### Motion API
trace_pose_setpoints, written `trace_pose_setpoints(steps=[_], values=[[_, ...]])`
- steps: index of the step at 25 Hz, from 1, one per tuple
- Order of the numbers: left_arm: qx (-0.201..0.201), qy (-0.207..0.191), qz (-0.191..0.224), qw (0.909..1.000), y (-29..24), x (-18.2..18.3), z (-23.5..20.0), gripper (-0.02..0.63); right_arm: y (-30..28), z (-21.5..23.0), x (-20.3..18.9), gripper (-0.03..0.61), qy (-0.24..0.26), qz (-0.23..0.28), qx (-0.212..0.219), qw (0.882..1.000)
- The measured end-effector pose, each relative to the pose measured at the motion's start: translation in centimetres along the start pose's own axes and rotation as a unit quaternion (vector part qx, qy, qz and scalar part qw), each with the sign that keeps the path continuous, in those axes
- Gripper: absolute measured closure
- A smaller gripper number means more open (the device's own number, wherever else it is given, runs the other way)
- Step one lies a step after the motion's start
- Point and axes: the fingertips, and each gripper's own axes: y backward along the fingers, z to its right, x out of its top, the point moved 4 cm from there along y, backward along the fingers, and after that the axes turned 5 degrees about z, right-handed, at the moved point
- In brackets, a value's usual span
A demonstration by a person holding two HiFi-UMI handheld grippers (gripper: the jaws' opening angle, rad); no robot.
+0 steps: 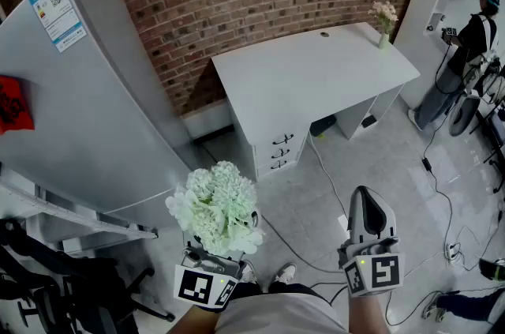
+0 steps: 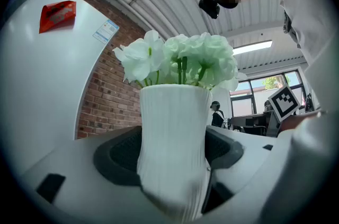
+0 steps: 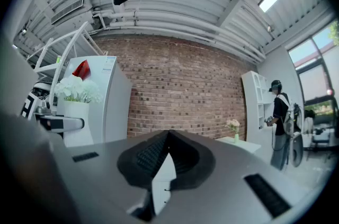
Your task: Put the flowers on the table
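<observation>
Fingers [image 2: 119, 157] of the level left gripper [image 2: 170, 158] clasp the flower vase [image 2: 172, 122]; the right gripper [image 3: 165, 157] fingers [image 3: 140, 157] meet.

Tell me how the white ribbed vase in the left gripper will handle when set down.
Probably top-heavy: the flowers spread wider than the vase, so it may tip if set down tilted. Its ribbed wall looks like hard ceramic: likely stiff, breakable, yet the ribs should help the left gripper's hold.

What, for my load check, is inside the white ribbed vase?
Pale green-white flowers with green stems rise from the vase; its wall hides the lower stems.
</observation>
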Motion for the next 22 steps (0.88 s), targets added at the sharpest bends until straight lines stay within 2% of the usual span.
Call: trace_pose_setpoints(steps=[14,22], values=[[0.001,0.002,0.003,1.0000,0.5,0.2,0.2,0.265,0.7,-0.6,0.2,0.561,-0.008,0.000,0.003,1.000],[0.028,-0.004,0.008,0.9996,-1.5,-0.4,0.9,0.265,-0.1,1.8,-0.9,0.561,-0.010,-0.012,0.005,1.000]])
